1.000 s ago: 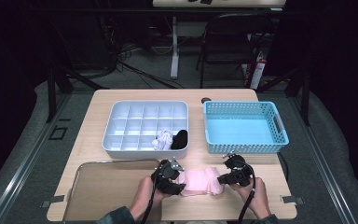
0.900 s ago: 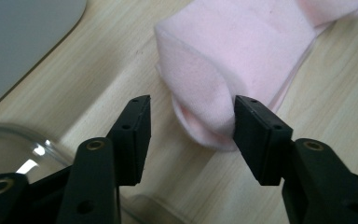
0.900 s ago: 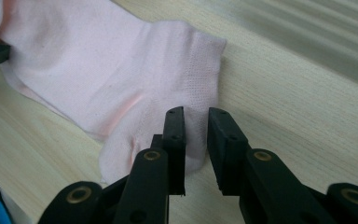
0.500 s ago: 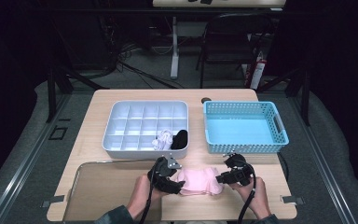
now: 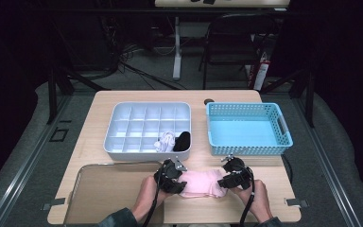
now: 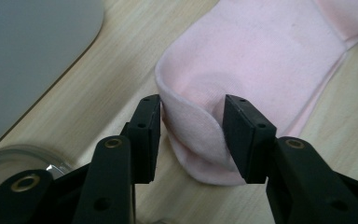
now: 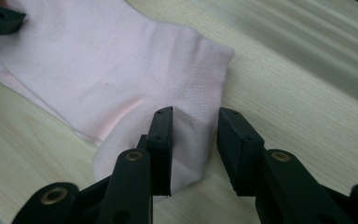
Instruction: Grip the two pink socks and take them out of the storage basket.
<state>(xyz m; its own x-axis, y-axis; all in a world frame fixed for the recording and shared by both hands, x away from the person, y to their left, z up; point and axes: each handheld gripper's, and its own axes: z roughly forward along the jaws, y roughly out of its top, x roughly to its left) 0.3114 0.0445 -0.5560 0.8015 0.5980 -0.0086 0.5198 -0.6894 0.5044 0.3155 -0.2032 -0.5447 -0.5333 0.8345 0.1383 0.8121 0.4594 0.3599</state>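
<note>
1. The sock [image 5: 202, 183] lies flat on the table [image 5: 123, 101] at the near edge, right between your two grippers.
2. Your left gripper [image 5: 169, 178] is at the sock's left end. In the left gripper view a raised fold of the sock [image 6: 193, 140] sits between the jaws; the left pad touches it, the right pad shows a gap. The jaws have just been closing, not clamped.
3. Your right gripper [image 5: 231, 177] is at the sock's right end. In the right gripper view the sock's [image 7: 121, 74] corner lies between the jaws, against the left pad, with a clear gap to the right pad. Jaws apart, no grip.
4. The sock's long axis runs left to right across the table, parallel to the near edge. Its ribbed cuff end points toward your right gripper and the rounded end toward your left.
5. Tray [image 5: 113, 142] and basket [image 5: 283, 137] stand behind the sock, well apart from it.
</note>
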